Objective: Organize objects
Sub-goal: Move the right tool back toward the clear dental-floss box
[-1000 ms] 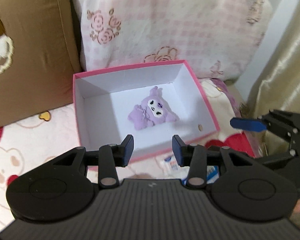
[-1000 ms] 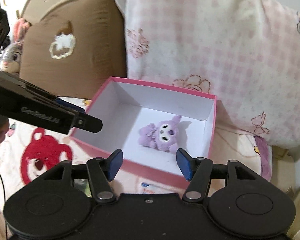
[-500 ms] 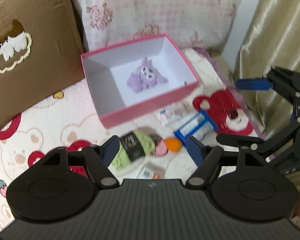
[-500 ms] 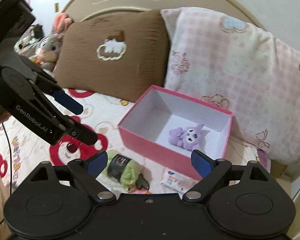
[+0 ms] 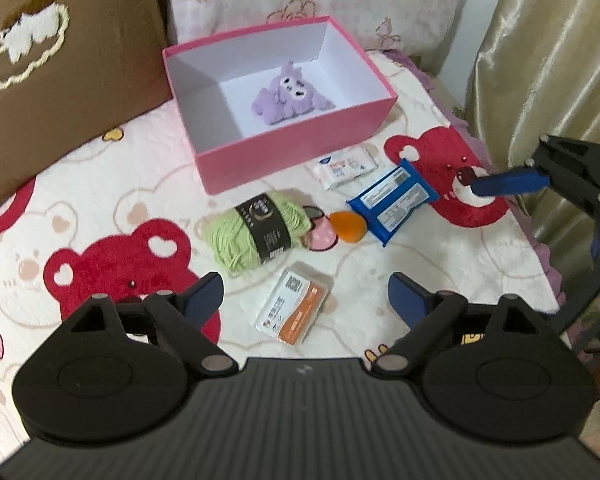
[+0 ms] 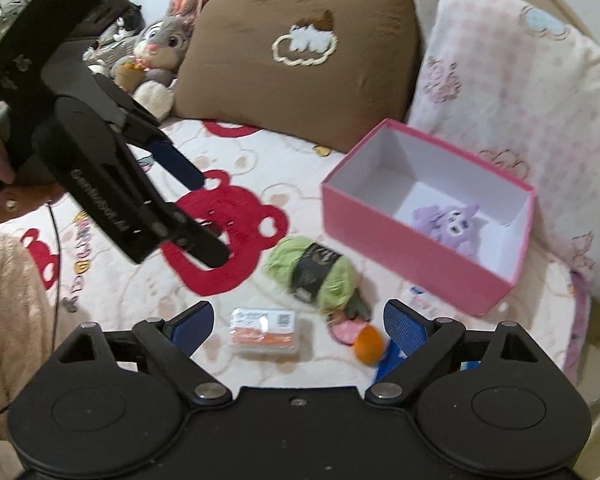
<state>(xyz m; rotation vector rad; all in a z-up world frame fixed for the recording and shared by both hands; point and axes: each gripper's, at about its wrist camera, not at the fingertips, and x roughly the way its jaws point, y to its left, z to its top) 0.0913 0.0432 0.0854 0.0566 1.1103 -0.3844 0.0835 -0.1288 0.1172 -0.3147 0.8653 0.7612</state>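
Fleecy cream bedspread (image 5: 112, 184) with red bear prints covering the bed; brown pillow (image 6: 300, 60) and pink-checked pillow (image 6: 512, 92) propped against the headboard, gold curtain (image 5: 548, 52) at 2 o'clock in left wrist view, grey rabbit plush (image 6: 160, 52) at 11 o'clock in right wrist view

Pink box (image 5: 296, 152) open-topped, sitting against the pillows at 12 o'clock, purple plush toy (image 5: 288, 94) lying inside on the white floor

Loose on the spread just in front of the box: green yarn skein (image 5: 256, 232) with dark band, orange sponge (image 5: 348, 226) touching a pink round item beside the skein, blue packet (image 5: 394, 202) at 1 o'clock, white tissue pack (image 5: 346, 166) between blue packet and box, orange-and-white card pack (image 5: 294, 310) nearest the camera

Left gripper (image 5: 304, 300) pitched steeply down over the card pack, jaws just been opening, now spread wide, nothing between the pads

Right gripper (image 6: 298, 324) angled down toward the same cluster, jaws likewise just been opening, wide apart, gripping nothing; card pack and sponge lying on the spread below the gap

Hand visible at 9 o'clock in right wrist view, wrapped round the left gripper's handle, fuzzy beige sleeve below it
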